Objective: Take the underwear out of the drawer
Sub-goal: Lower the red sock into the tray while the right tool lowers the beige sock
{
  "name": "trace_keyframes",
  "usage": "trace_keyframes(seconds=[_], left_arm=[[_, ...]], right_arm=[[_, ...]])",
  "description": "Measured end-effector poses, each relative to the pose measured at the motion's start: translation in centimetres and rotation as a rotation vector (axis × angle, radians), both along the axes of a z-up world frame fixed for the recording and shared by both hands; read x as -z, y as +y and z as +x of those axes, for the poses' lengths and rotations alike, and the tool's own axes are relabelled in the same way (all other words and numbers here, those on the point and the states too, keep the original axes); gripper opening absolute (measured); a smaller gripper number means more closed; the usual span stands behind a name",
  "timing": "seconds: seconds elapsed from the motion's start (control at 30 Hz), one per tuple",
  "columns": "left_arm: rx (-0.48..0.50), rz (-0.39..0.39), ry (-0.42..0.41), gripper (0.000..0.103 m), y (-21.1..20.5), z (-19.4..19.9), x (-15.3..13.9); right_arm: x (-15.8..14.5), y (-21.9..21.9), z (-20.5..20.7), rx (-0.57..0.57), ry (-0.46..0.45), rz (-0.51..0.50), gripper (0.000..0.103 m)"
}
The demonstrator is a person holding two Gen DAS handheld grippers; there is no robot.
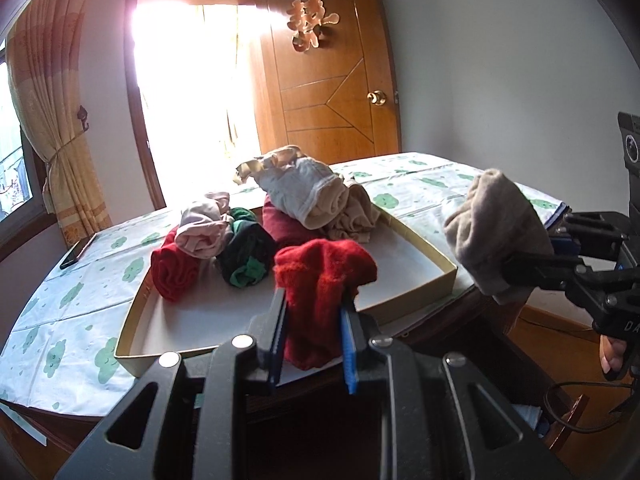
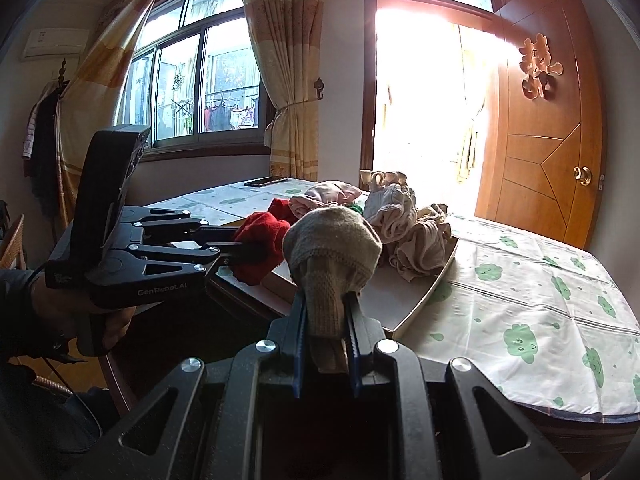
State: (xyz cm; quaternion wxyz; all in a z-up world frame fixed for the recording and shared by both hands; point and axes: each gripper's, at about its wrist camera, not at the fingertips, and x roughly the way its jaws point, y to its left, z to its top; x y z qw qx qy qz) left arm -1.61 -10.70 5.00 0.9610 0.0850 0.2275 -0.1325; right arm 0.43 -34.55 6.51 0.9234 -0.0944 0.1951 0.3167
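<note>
Left wrist view: the left gripper (image 1: pixel 314 320) clenched a red garment (image 1: pixel 324 276) near the drawer tray (image 1: pixel 420 296); the right gripper (image 2: pixel 326 332) pinched a beige garment (image 2: pixel 332 248), both lifted clear, apparently for removal.

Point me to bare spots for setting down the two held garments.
Free: tablecloth right of the tray; cloth between tray and phone; the tray's bare near-left floor. Crowded: tray's far half, piled with rolled garments. Left gripper holds red garment; right gripper the beige one.
</note>
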Motion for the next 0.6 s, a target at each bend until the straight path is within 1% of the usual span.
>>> trace_keyframes(seconds=[0.13,0.3,0.6], left_arm=[[-0.001,-0.016,0.014,0.021,0.0,1.2,-0.7],[-0.005,-0.009,0.023,0.021,-0.4,2.4,-1.2],[-0.008,0.004,0.056,0.021,-1.3,4.6,-1.1]], right_arm=[[-0.8,0.3,1.2,0.005,0.027,0.004,0.019],[-1.3,0.4,2.7,0.021,0.060,0.009,0.019],[-1.4,0.3,5.0,0.052,0.102,0.013,0.019]])
